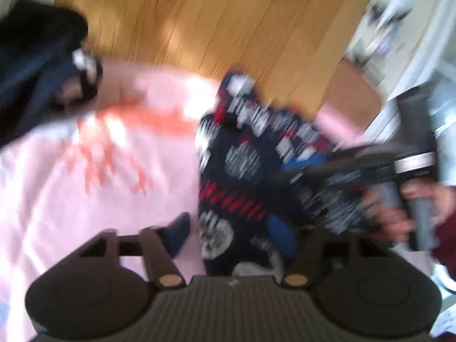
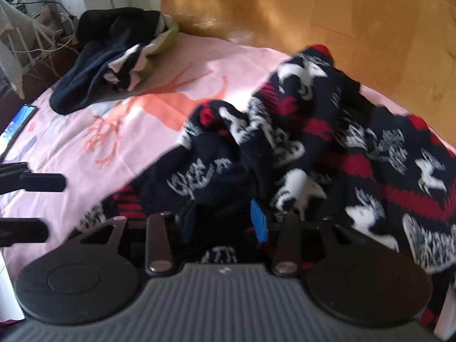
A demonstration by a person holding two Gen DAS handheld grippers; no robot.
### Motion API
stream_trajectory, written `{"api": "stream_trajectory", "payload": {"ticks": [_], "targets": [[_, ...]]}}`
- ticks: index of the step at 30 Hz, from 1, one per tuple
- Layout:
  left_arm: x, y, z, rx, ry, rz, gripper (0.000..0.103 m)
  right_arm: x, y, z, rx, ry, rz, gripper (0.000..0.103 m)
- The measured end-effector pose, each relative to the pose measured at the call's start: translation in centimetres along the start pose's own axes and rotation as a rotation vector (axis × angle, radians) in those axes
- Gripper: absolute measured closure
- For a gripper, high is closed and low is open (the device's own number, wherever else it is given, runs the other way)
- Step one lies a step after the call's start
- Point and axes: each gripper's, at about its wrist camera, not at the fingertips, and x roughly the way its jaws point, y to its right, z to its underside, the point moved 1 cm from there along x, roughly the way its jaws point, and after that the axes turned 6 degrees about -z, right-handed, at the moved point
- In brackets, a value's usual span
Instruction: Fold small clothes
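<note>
A dark knitted jumper (image 2: 299,142) patterned in red and white lies rumpled on a pink bedsheet (image 2: 85,131) printed with orange antlers, close to the edge of the bed beside the wooden floor (image 2: 313,8); a person works over it with a handheld gripper in each hand. The right gripper (image 2: 225,225) points down into the near folds of the jumper, its jaws standing part open with dark knit bunched between the blue pads (image 2: 259,222); whether the pads actually pinch the cloth cannot be told from here. The left gripper (image 1: 230,233) comes in at the jumper's near edge, jaws about half open; one blue pad (image 1: 178,233) sits over bare sheet and the other against the knit, and the blur hides whether anything is caught. A heap of other dark and striped clothes (image 2: 114,65) waits at the far corner of the bed, well apart from the jumper; a phone (image 2: 20,119) lies near the sheet's edge. By the look of things this is the start of the job, taking hold of the garment before spreading it; nothing is yet flat or folded. The next move seems to call for both grippers to close on separate edges of the jumper, then draw it apart and smooth it on the sheet.
</note>
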Motion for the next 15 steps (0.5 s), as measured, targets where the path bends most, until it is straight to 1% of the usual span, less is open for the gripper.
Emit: {"api": "stream_trajectory", "payload": {"ticks": [1, 2, 3, 4, 6, 7, 8, 9, 10, 11, 12, 13, 14, 15], "targets": [[0.3, 0.6, 0.0, 0.019, 0.004, -0.009, 0.059, -0.3, 0.2, 0.4, 0.014, 0.020, -0.004, 0.059], [0.7, 0.9, -0.1, 0.019, -0.016, -0.004, 0.063, -0.5, 0.4, 0.8, 0.025, 0.038, -0.010, 0.058], [0.7, 1.5, -0.2, 0.033, -0.011, -0.032, 0.085, -0.7, 0.6, 1.1, 0.038, 0.058, -0.019, 0.058], [0.9, 1.9, -0.3, 0.050, -0.016, -0.049, 0.095, -1.1, 0.9, 1.5, 0.054, 0.084, -0.031, 0.058], [1.0, 1.8, -1.0, 0.045, -0.018, -0.060, 0.095, -1.2, 1.2, 2.0, 0.080, 0.126, -0.045, 0.058], [0.6, 1.3, -1.7, 0.032, -0.004, -0.067, 0.095, -1.0, 1.2, 2.2, 0.092, 0.149, -0.048, 0.058], [0.0, 0.7, -2.7, 0.015, 0.029, -0.087, 0.095, -1.0, 1.2, 2.5, 0.106, 0.179, -0.048, 0.057], [-1.4, -0.3, -3.7, -0.009, 0.092, -0.127, 0.096, -1.0, 1.0, 2.8, 0.124, 0.211, -0.049, 0.057], [-2.8, -1.1, -4.7, -0.026, 0.169, -0.200, 0.096, -1.5, 0.8, 3.1, 0.141, 0.245, -0.055, 0.057], [-4.6, -2.0, -5.7, -0.038, 0.251, -0.291, 0.096, -1.8, 0.5, 3.2, 0.153, 0.275, -0.068, 0.056], [-6.6, -3.0, -6.6, -0.047, 0.348, -0.408, 0.096, -2.3, 0.1, 3.2, 0.153, 0.305, -0.089, 0.056], [-8.1, -3.7, -7.1, -0.051, 0.424, -0.530, 0.096, -2.6, -0.3, 3.2, 0.145, 0.328, -0.104, 0.055], [-9.5, -4.4, -7.6, -0.057, 0.496, -0.692, 0.095, -3.1, -0.7, 3.2, 0.132, 0.353, -0.118, 0.053], [-10.2, -5.2, -7.9, -0.075, 0.516, -0.757, 0.092, -3.4, -1.1, 3.0, 0.121, 0.369, -0.127, 0.050]]}}
